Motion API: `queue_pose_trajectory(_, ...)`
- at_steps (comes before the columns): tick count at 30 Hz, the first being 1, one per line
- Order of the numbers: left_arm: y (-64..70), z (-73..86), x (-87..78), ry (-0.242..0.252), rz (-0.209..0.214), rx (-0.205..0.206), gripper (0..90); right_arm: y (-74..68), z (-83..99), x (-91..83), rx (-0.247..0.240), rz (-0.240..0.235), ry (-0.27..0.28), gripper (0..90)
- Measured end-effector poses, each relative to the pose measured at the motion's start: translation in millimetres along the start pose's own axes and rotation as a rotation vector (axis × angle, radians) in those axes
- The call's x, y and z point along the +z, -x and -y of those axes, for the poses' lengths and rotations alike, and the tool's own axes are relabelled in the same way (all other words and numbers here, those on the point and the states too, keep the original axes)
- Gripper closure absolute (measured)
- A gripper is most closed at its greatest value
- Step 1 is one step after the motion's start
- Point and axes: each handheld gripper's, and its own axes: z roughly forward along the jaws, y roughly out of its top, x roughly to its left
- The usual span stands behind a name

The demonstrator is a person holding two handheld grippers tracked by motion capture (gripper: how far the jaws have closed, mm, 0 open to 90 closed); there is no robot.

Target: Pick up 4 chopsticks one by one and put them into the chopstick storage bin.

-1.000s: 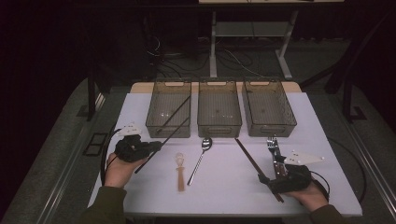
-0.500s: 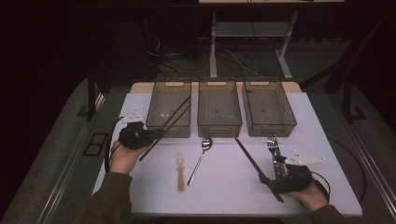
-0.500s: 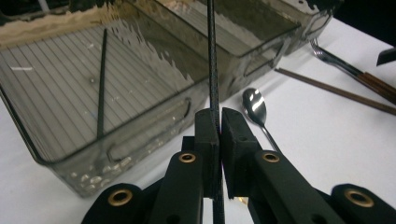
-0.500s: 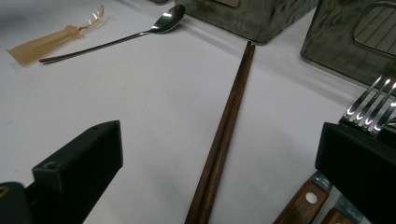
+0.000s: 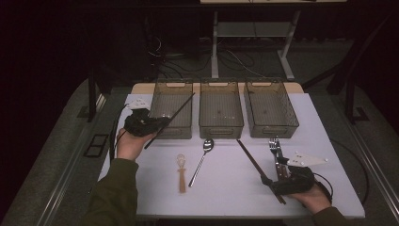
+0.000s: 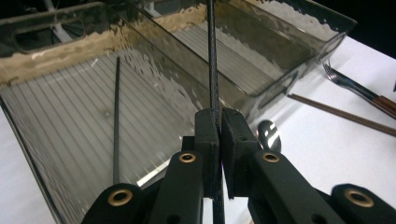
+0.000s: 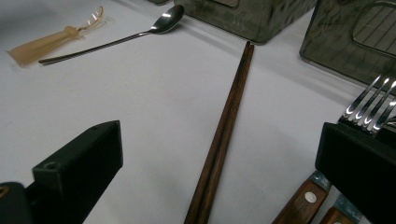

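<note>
Left tool (image 5: 157, 125) was clamped shut on thin black chopstick (image 6: 212, 70) | had risen from tabletop (image 5: 226, 188) to above leftmost smoky plastic bin (image 5: 162, 129), beside its twin inside | release probably next | right tool (image 7: 219, 177) gaped empty over brown wooden chopsticks (image 7: 224, 126)

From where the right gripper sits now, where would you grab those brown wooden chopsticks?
Near the middle of the brown wooden chopsticks, coming straight down from above with one jaw on each long side. They lie flat on the table, pressed together as a pair, so closing across their narrow width likely catches both. The right gripper already straddles them, jaws open.
</note>
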Motion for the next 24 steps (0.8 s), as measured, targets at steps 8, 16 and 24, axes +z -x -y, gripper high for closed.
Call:
queue_pose_trajectory(8,-10.6,-18.7,11.9,-0.009,-0.024,-0.002,85.6,-1.2,-0.5,-0.3,0.001,-0.003,0.002,0.6)
queue_pose_trajectory(16,-22.0,-33.1,25.4,-0.027,-0.053,-0.005,85.6,0.2,-0.7,-0.7,0.012,-0.004,0.01,0.5)
queue_pose_trajectory(24,-32.0,-46.0,43.5,-0.031,-0.09,-0.017,85.5,1.6,-0.6,-1.4,0.028,-0.012,0.018,0.5)
